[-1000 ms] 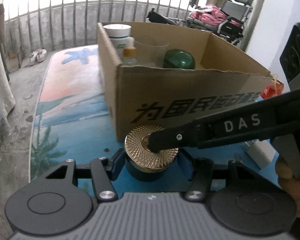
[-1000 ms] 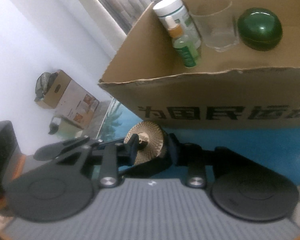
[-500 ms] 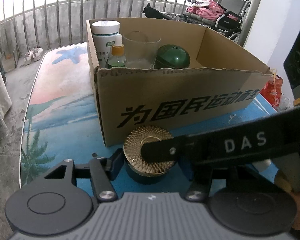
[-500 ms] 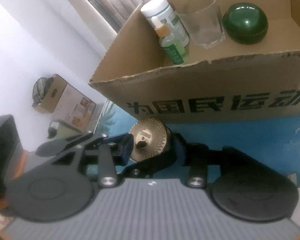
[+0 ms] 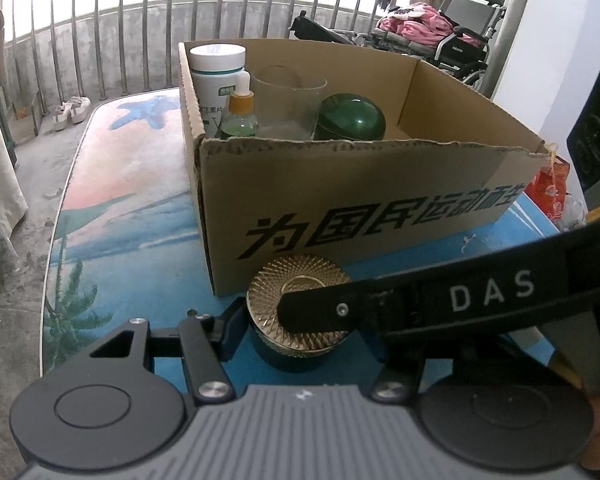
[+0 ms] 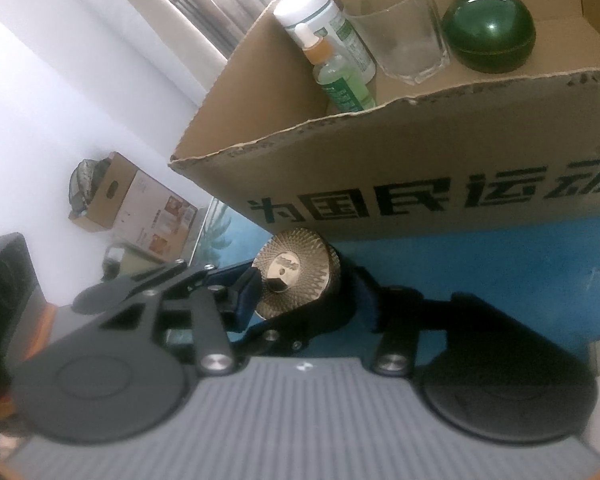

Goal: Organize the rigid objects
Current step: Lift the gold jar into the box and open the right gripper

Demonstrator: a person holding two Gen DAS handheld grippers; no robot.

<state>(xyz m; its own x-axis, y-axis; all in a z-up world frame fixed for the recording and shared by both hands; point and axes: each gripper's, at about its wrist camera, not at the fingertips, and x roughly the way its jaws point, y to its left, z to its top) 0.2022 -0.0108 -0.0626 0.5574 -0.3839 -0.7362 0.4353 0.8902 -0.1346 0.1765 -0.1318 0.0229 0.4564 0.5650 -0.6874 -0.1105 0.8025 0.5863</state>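
Jar point(image 5: 298, 322) with a ribbed gold lid stands on the blue tabletop point(image 5: 148, 264), pinched at its dark body by the left gripper point(image 5: 300, 330). Right gripper point(image 6: 300, 292) straddles the lid, its jaws opening. Just behind, touching the jar, a cardboard box point(image 5: 380, 196) holds a white bottle point(image 5: 216, 76), dropper bottle point(image 5: 240, 114), glass point(image 5: 288, 104) and green dome point(image 5: 350, 118).

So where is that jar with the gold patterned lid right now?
The gold-lidded jar stands on the blue tabletop, just outside the near left corner of the cardboard box, between both grippers' fingers.
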